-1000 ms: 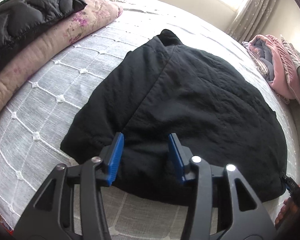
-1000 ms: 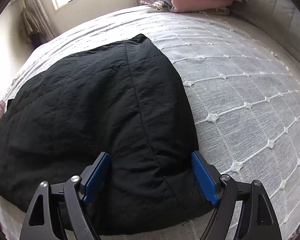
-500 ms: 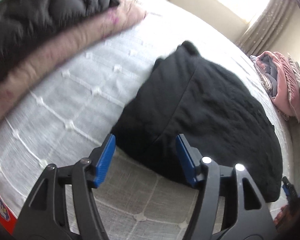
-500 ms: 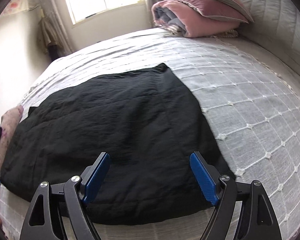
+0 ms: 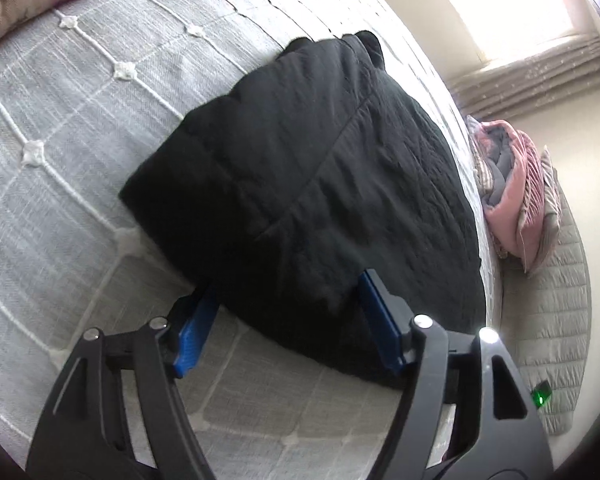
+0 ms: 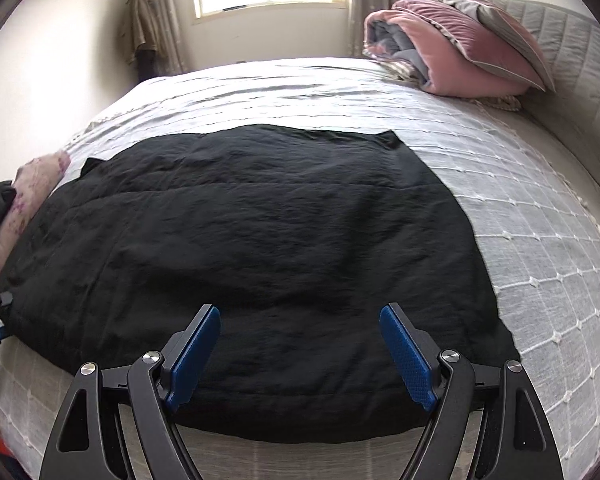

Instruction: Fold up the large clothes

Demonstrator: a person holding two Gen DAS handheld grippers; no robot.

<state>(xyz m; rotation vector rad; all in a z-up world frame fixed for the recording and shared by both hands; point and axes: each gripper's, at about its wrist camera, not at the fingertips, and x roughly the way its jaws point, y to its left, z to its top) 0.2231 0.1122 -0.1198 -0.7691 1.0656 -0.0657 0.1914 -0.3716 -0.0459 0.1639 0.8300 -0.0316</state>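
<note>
Black garment (image 6: 252, 240) lies flat on bed (image 6: 540, 240), looks already folded narrower; likely further folds left; left tool (image 5: 288, 320) wide open, straddling near edge, gripping nothing; right tool (image 6: 300, 344) wide open above hem, empty.

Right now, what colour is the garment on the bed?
Black garment, seen best from the right wrist view.

I see a bed (image 6: 540, 240) with a white quilted cover; on it lie a black garment (image 6: 260, 232), pink bedding (image 6: 460, 52) and a floral blanket (image 6: 32, 184).
</note>
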